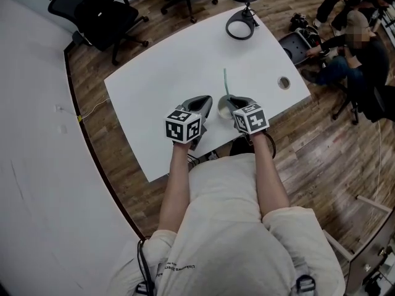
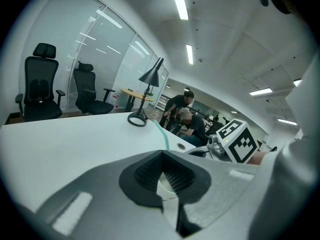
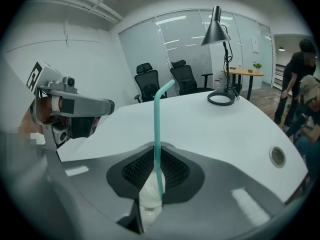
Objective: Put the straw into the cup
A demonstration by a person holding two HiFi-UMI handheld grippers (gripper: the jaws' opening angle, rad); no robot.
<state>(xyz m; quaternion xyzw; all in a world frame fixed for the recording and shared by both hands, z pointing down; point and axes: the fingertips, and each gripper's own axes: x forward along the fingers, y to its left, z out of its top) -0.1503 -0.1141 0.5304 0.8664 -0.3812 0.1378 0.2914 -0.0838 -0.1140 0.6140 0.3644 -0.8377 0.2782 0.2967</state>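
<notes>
A teal straw (image 1: 225,82) stands nearly upright, and my right gripper (image 1: 229,102) is shut on its lower part. In the right gripper view the straw (image 3: 158,129) rises from between the jaws of the gripper (image 3: 156,156), and its lower end goes down into a white cup (image 3: 149,199). The cup (image 1: 223,111) sits between the two grippers near the table's front edge. My left gripper (image 1: 203,103) is shut on the cup's wall, a white strip (image 2: 167,186) pinched between its jaws. From the left gripper view the straw (image 2: 161,131) leans just beyond.
On the white table (image 1: 160,85) a black desk lamp (image 1: 242,23) stands at the far end, and a round cable hole (image 1: 284,82) sits near the right edge. Office chairs (image 1: 99,14) stand behind the table. People (image 1: 352,48) crouch on the floor at the right.
</notes>
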